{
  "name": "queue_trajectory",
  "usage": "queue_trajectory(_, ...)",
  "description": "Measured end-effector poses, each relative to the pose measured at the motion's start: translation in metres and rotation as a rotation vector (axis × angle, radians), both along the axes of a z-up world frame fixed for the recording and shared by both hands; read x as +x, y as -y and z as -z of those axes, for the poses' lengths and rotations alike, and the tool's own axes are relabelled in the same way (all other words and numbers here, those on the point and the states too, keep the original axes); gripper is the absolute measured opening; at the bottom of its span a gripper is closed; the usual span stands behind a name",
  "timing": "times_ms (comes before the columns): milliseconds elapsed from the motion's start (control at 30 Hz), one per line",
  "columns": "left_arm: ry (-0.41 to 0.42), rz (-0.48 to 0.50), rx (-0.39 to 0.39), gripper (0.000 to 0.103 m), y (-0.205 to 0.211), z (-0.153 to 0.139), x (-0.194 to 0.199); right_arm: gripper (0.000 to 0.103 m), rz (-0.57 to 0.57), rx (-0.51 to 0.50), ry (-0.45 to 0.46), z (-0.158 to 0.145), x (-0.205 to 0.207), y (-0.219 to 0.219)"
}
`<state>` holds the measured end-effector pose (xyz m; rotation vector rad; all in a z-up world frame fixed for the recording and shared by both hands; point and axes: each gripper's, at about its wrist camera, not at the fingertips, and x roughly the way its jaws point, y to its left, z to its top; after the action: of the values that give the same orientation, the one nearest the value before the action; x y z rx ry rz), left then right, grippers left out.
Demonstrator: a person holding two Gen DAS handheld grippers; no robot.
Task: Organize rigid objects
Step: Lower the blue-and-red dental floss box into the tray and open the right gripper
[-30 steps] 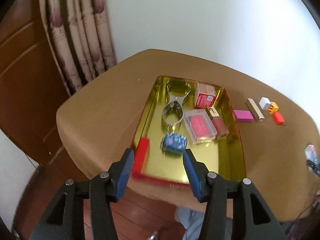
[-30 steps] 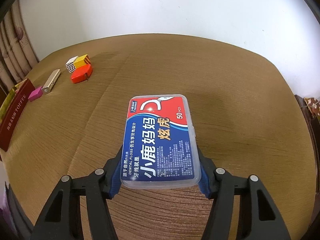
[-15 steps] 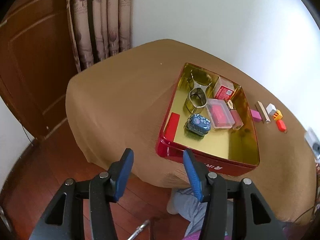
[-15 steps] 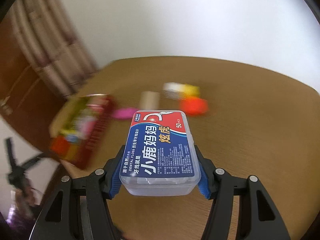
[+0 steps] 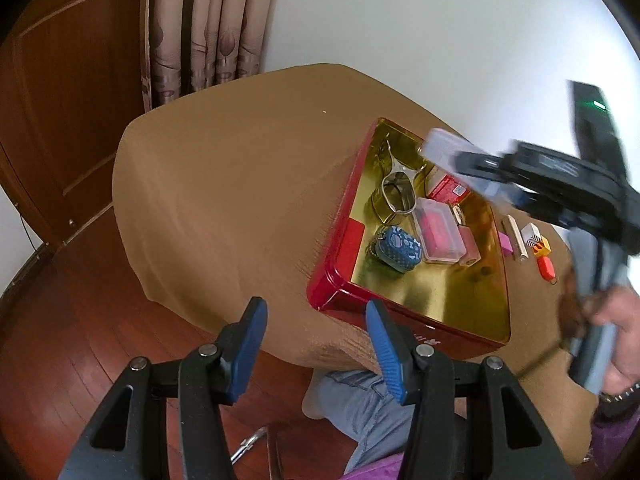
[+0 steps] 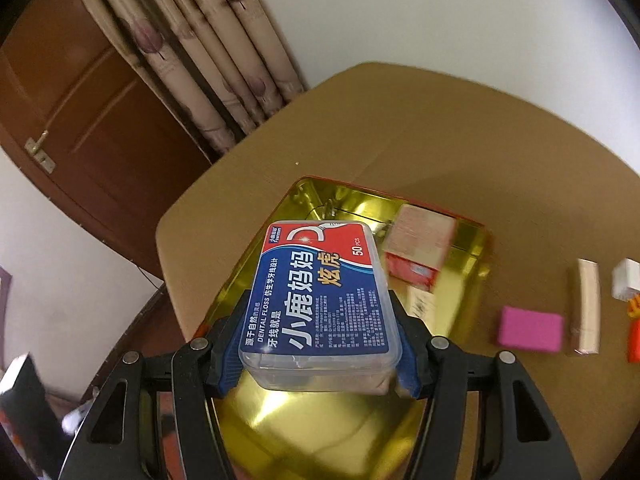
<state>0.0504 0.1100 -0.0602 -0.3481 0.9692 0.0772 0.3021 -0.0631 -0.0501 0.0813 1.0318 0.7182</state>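
My right gripper (image 6: 316, 354) is shut on a clear dental floss box (image 6: 320, 300) with a blue and red label and holds it in the air over the gold-lined red tin tray (image 6: 486, 264). In the left wrist view the right gripper (image 5: 492, 184) and the floss box (image 5: 444, 148) hover above the tray's (image 5: 340, 216) far end. My left gripper (image 5: 316, 334) is open and empty, off the table's near edge, short of the tray's corner. The tray holds a blue patterned pouch (image 5: 398, 248), a clear case with red inside (image 5: 438, 234), a red carton (image 5: 446, 190) and metal pieces (image 5: 394, 194).
On the brown table right of the tray lie a pink block (image 6: 530, 328), a beige stick (image 6: 586, 306), a white cube (image 6: 626, 280) and an orange piece (image 5: 546, 268). A curtain (image 5: 208, 28) and wooden door (image 5: 60, 92) stand behind. The person's leg (image 5: 360, 408) is below.
The right gripper swung left with the floss box, from over the bare table to above the tray. The left gripper backed off and moved left, still open.
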Motion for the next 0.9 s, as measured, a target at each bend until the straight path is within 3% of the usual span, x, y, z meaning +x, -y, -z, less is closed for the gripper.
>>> queue_trajectory(300, -0.021, 0.018, -0.011, 0.053, -0.001, 0.005, 0.005, 0.058, 0.048, -0.114, 0.044, 0.023, 0.014, -0.050)
queue_trajectory(567, -0.033, 0.022, -0.005, 0.053, 0.001, 0.006, 0.006, 0.064, 0.053, -0.058, 0.026, 0.032, 0.012, -0.047)
queue_trajectory(733, -0.001, 0.020, 0.037, 0.053, 0.005, -0.001, 0.002, 0.071, 0.085, 0.086, 0.124, 0.009, -0.012, -0.005)
queue_trajectory(900, 0.009, 0.036, 0.068, 0.053, 0.011, -0.004, 0.000, 0.082, 0.198, 0.026, 0.246, 0.018, -0.062, 0.081)
